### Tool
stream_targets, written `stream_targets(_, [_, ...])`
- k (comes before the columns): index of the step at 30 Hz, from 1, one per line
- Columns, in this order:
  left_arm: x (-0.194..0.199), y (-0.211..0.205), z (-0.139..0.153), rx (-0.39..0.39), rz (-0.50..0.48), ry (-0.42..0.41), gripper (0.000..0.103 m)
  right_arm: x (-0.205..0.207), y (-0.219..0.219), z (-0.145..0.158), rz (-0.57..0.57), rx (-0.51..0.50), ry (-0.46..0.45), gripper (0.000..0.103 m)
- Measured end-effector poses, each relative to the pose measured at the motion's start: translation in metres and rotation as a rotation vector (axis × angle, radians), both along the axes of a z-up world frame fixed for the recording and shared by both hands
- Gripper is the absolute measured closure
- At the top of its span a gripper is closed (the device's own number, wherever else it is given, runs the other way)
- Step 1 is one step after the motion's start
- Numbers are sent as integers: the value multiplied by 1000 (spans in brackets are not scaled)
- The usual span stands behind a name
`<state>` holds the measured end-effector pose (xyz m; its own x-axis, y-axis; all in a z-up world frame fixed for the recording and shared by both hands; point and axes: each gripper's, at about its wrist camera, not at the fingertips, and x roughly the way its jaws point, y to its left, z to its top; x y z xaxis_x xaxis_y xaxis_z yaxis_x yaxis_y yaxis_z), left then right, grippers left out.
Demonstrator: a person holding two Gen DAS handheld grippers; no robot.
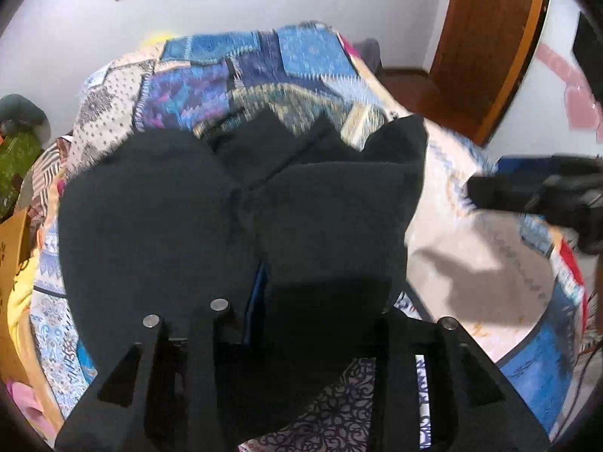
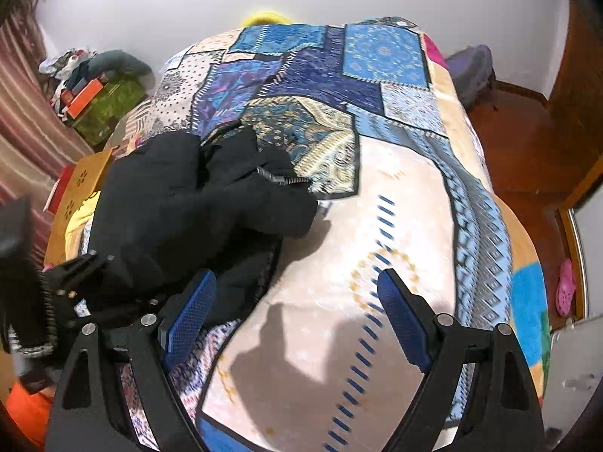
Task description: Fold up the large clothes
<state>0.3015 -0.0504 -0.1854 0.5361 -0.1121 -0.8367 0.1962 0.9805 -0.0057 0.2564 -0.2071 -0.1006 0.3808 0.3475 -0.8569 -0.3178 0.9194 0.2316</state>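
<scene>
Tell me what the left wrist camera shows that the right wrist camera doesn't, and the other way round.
Only the left wrist view: the black garment fills the centre, draped over its own tongs, hiding their tips, and the right tongs come in from the right edge.

Only the right wrist view: the right tongs' blue pads stand wide apart over bare quilt, a pink shoe lies on the floor, and an orange box sits on a green pile.

Both: the garment on the patchwork quilt, a white wall and wooden floor.
</scene>
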Motion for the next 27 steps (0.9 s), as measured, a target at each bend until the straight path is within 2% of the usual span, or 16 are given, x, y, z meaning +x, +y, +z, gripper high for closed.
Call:
stream_targets(1, [-1,1,1,8,-3,-2,66,-1,-2,-1,-2,3,1,17])
stream_targets(2, [-3,1,4,5,-15,3,59,-1,-2,-1,-2,4,2,17])
stream_targets(3, [-5,1,4,-13,-25,13,51,-1,-5,-1,0,6,2,17])
stream_targets(5, [-7,2,10,-54,-35,31,45,-6,-7,2,4,6,-1,17])
stream_targets(10, [-19,4,26,-39,-33,14,45,-13,-8,17,12,35,-30,17])
stream_targets(14, [-45,16,64,-63,-58,-93,44,-17,3,30,40,55,-60,17])
stream_targets(16, [-54,23,81,-60,-55,-140,41,-17,12,35,59,63,-75,17])
stream_targets(18, [-61,37,98,-58,-25,-196,32,-19,24,40,77,75,-90,17])
stream_targets(21, [-60,58,105,-28,35,-230,28,-17,44,44,106,97,-106,17])
stream_targets(23, [-54,75,99,9,100,-218,28,-15,58,45,120,109,-107,17])
stream_targets(27, [-39,105,75,11,185,-152,28,-7,79,38,139,131,-83,17])
